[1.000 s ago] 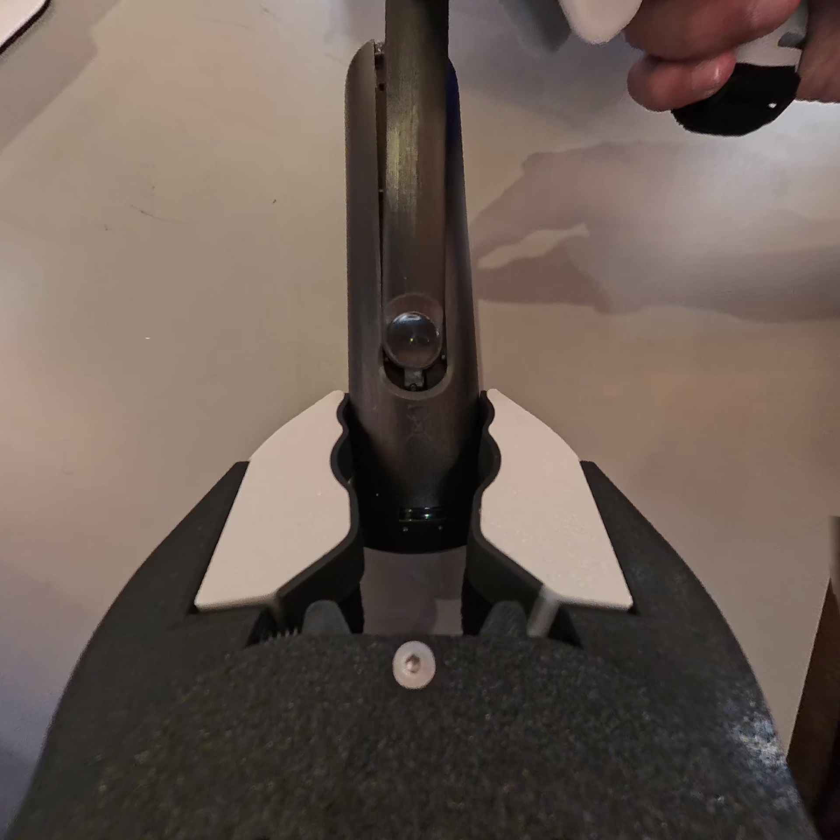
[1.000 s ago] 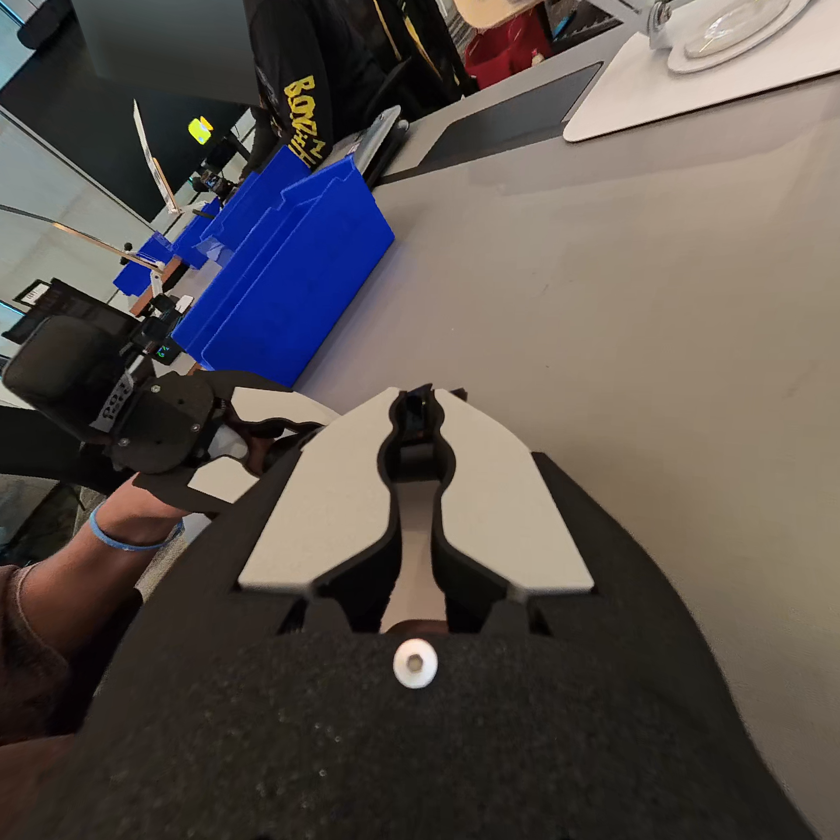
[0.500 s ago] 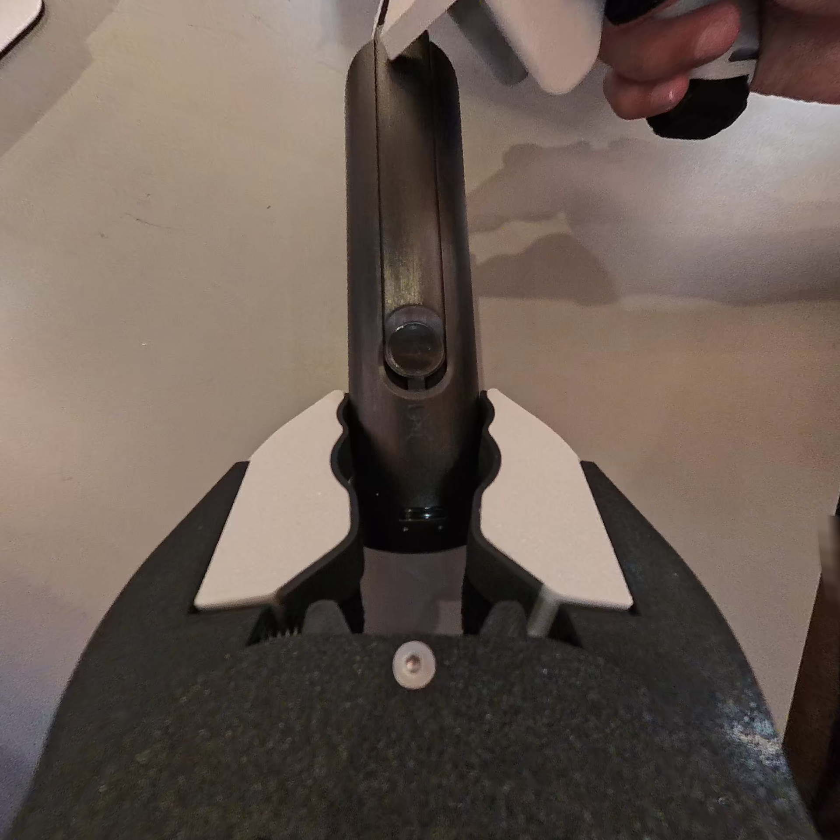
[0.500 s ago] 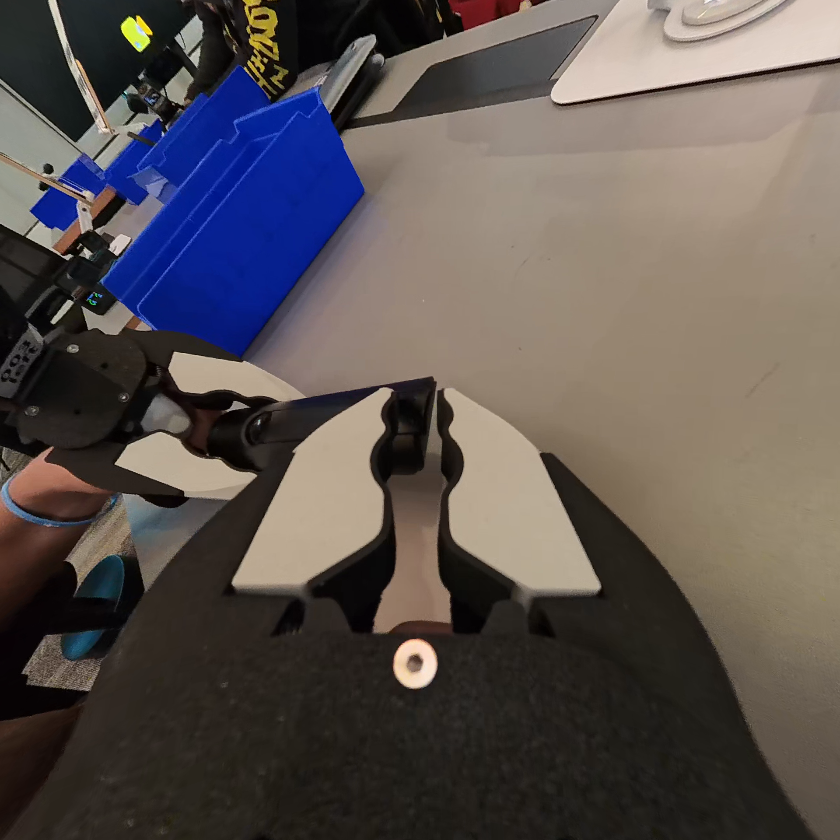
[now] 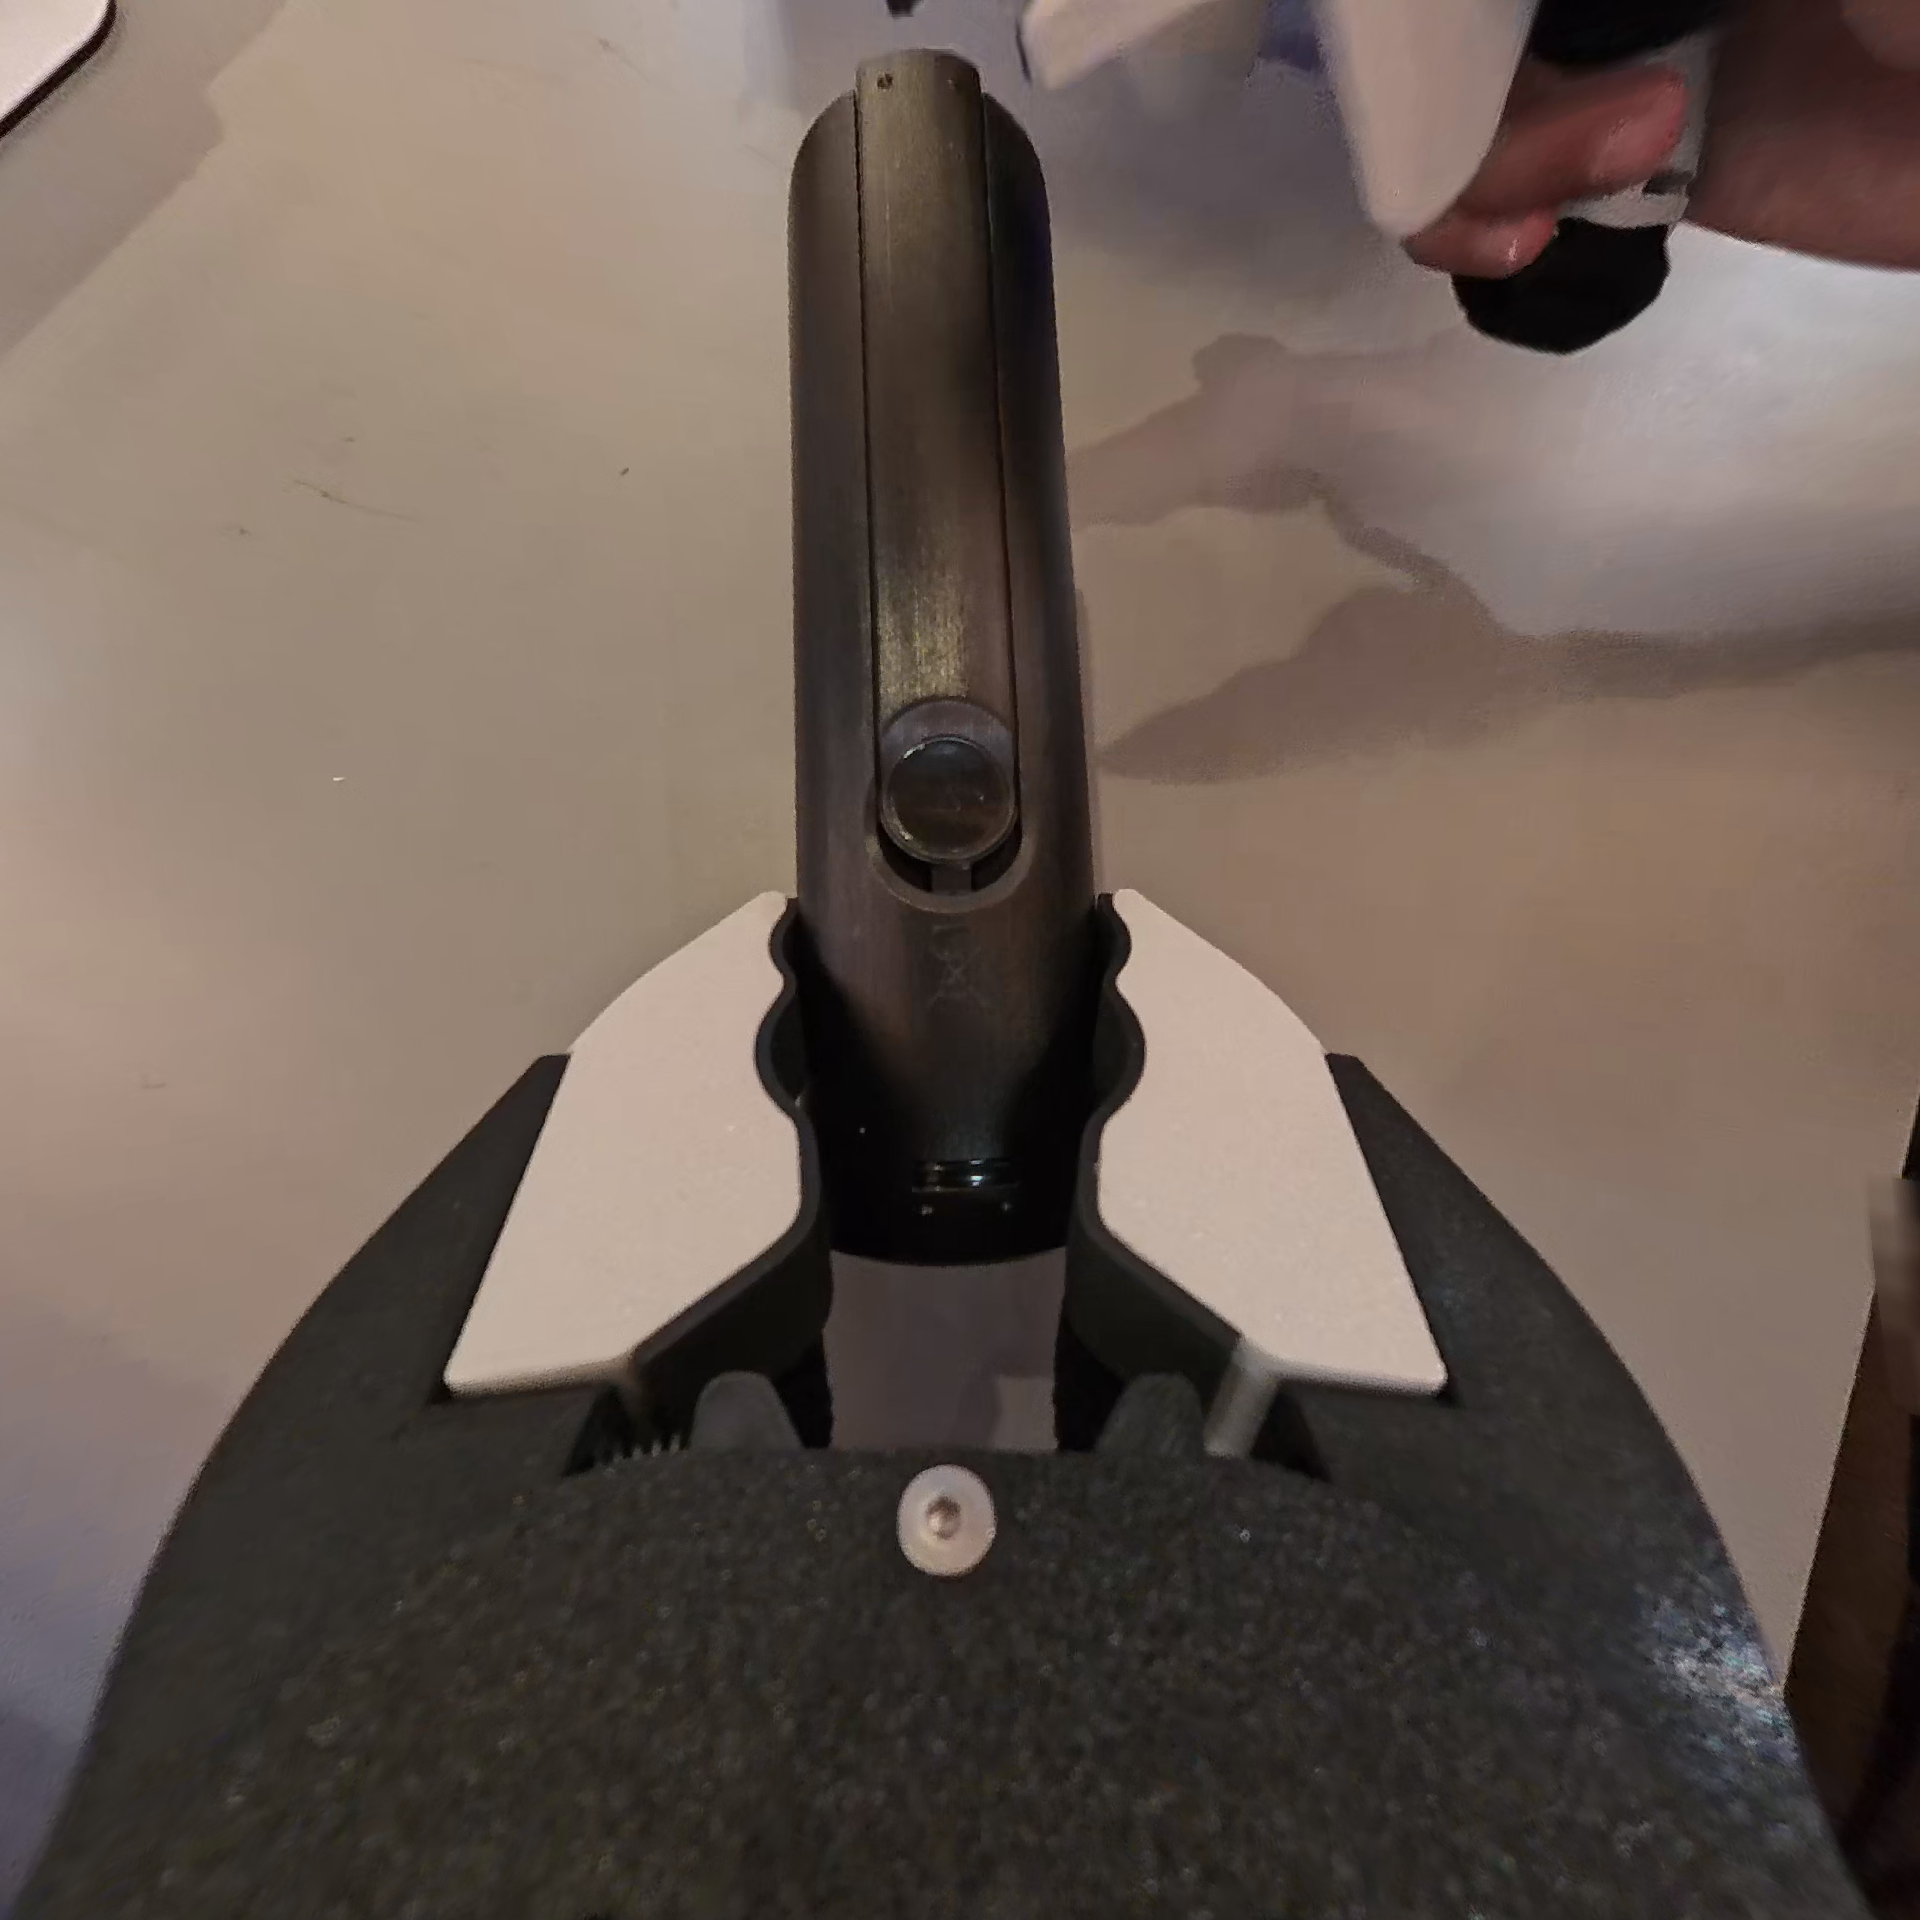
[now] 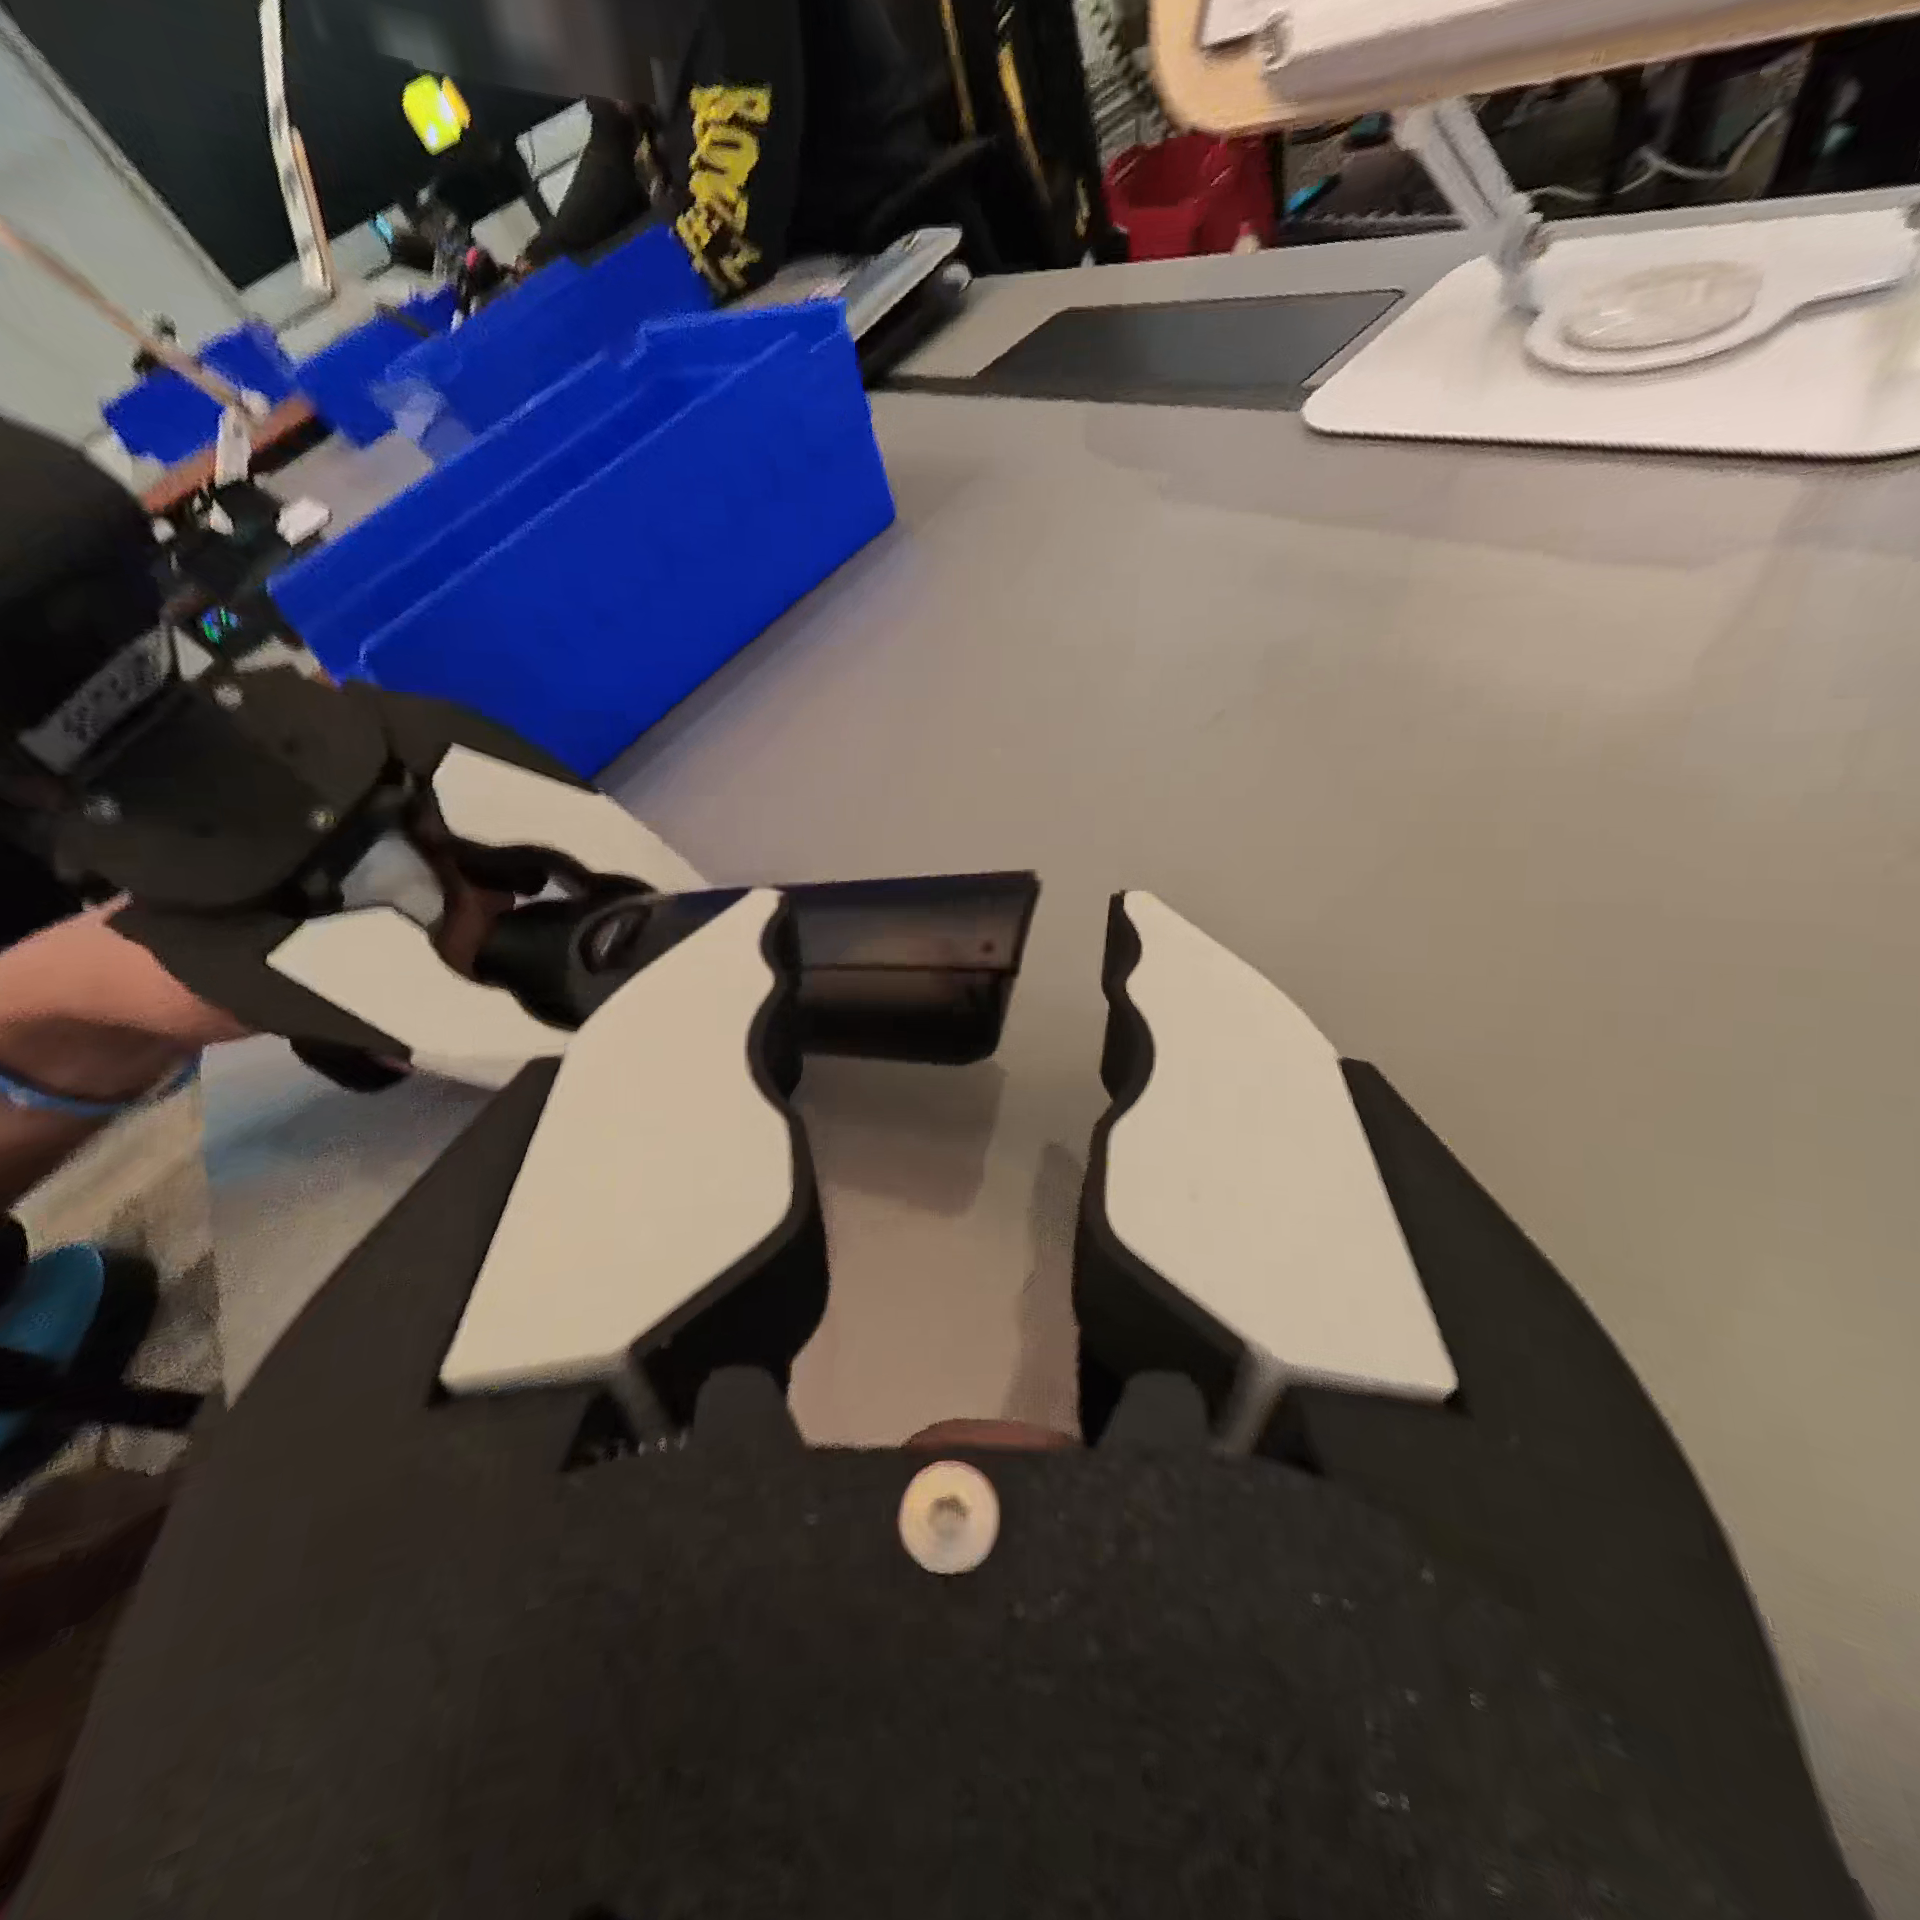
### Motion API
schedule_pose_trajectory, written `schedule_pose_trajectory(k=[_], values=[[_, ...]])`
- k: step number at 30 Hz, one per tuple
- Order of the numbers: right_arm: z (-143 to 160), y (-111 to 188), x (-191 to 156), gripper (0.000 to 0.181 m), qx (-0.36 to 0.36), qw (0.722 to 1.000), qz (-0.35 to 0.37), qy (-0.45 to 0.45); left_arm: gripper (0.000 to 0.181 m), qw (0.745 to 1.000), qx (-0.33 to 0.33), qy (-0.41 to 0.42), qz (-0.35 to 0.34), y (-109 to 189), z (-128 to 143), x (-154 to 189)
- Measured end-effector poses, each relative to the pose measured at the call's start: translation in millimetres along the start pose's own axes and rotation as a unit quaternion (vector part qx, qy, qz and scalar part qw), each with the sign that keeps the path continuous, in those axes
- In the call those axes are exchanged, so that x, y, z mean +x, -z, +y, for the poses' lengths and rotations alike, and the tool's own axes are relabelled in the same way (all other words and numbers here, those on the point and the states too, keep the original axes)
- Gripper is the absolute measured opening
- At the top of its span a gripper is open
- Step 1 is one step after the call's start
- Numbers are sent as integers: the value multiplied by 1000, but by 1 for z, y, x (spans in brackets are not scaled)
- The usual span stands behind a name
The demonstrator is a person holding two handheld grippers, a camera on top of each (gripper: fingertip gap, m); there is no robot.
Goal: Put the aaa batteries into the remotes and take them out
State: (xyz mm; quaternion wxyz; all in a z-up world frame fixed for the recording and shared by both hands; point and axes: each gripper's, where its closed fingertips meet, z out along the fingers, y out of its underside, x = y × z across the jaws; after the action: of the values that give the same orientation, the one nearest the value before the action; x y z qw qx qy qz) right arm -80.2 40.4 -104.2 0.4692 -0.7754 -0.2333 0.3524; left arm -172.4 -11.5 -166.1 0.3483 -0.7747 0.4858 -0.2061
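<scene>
Remote (image 5: 935,520): dark charcoal, faint brushed streaks along back panel, glossy round grey button.
Left gripper (image 5: 943,935): speckled matte black body, pale grey-white finger plates, black inner lining, silver screw.
Right gripper (image 6: 943,935): same black-and-white scheme.
Tabletop (image 6: 1455,779): plain grey; warm beige cast in left wrist view.
Bins (image 6: 623,582), behind remote: saturated blue.
Mat (image 6: 1610,405), far beyond bins: white.
Pad (image 6: 1174,332) beside mat: black.
Wristband (image 6: 62,1091): light blue.
</scene>
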Motion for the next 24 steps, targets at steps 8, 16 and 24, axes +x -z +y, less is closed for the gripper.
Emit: schedule_pose_trajectory(k=[8,16,24], values=[[7,-6,-13,56,-8,999,3,49,52,1000,-3,0,1,-1,1,0],[5,-8,-18,65,14,999,-41,2,52,1000,-7,1,-2,-1,2,-2],[9,-16,-18,66,25,999,-46,10,52,1000,-3,12,-6,-2,3,-4]])
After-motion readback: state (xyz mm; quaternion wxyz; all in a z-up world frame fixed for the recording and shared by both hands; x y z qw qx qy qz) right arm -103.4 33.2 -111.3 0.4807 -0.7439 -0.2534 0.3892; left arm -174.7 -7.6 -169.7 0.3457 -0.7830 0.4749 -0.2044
